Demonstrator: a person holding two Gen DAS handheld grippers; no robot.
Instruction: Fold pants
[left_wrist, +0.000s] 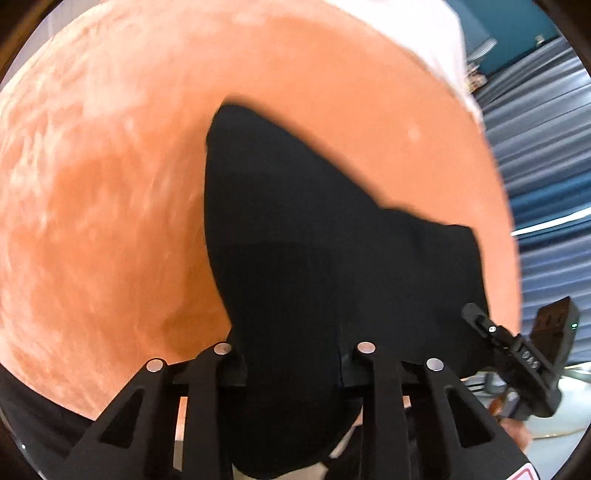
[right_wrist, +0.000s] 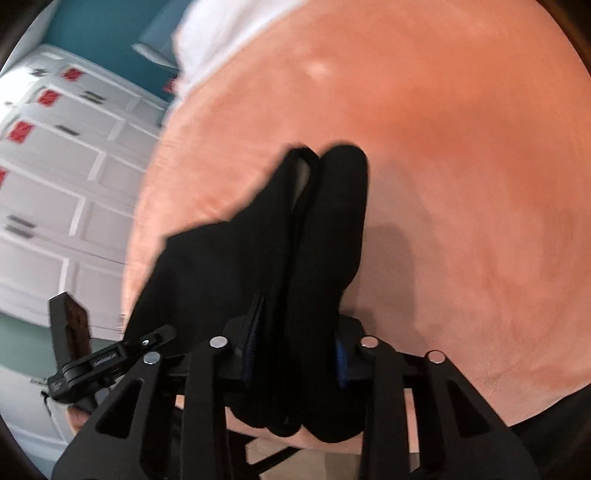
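Black cloth fills the middle of both wrist views: the pants (left_wrist: 332, 266) hang bunched between the two tools over an orange, plush-looking blanket (left_wrist: 103, 192) that seems to cover a bed, with white bedding (left_wrist: 417, 33) showing at its far edge. Starting on the left, the left gripper (left_wrist: 295, 365) has its fingers (left_wrist: 229, 369) closed on a thick fold of the pants, the fabric swelling out above and below the pinch; this hold looks meant to lift one end of the garment clear of the blanket so it can be drawn straight. Moving right, the cloth stretches across to the right gripper (right_wrist: 291, 354), whose fingers (right_wrist: 245, 347) with blue pads clamp a doubled bundle, two rounded rolls of fabric running away from the camera side by side, probably the two legs laid together. Holding both ends at once likely keeps the legs aligned while the pants are carried or lowered. Both pictures are smeared, which suggests motion, so whether the far end of the cloth touches the blanket cannot be told. Beyond the bed on the right view stand white panelled cabinet doors (right_wrist: 62, 177) with red stickers against a teal wall (right_wrist: 103, 26). The folding seems early, the garment not yet laid flat.
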